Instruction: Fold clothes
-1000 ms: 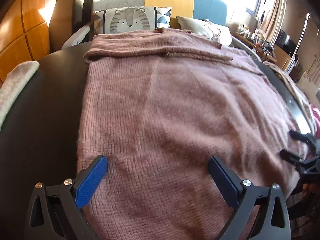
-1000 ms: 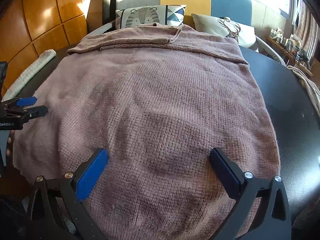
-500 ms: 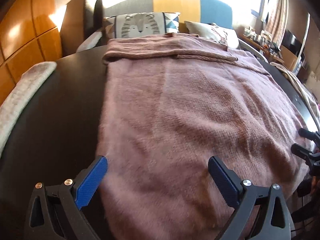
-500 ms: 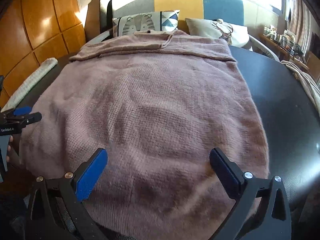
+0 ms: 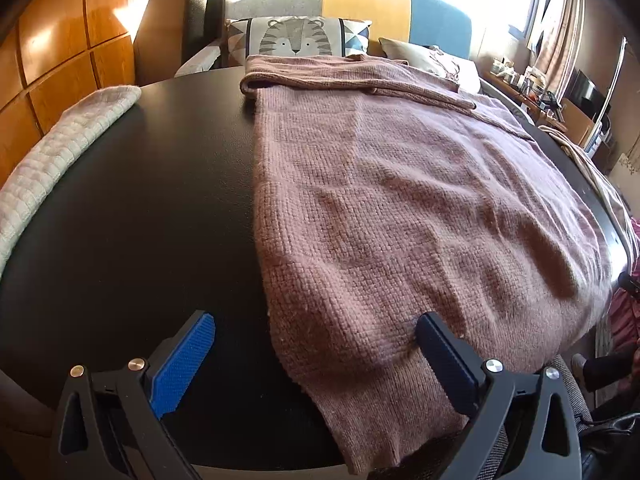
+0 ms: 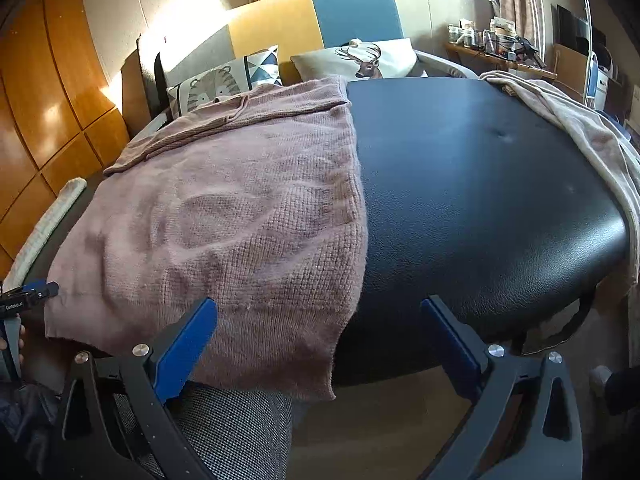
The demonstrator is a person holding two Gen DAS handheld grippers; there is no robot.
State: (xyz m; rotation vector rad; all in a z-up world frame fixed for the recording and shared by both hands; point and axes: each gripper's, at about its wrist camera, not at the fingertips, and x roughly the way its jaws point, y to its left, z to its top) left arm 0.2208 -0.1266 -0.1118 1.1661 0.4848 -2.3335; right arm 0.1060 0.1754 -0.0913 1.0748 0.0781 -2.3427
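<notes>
Currently both tongs gape apart, gripping nothing: left tongs [image 5: 312,356] straddle the near-left hem corner of the mauve knitted sweater [image 5: 400,208], right tongs [image 6: 320,340] its near-right corner. Sweater lies flat on the black leather table [image 6: 480,200], far end apparently sleeve-folded. Step: hem grasp. Next: clamp corners, carry forward.

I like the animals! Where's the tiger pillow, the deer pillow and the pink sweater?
tiger pillow [image 5: 295,42], left wrist view, tiger's face.
deer pillow [image 6: 366,60], right wrist view, deer print.
pink sweater [image 5: 400,208], left wrist view, middle of knit.
</notes>
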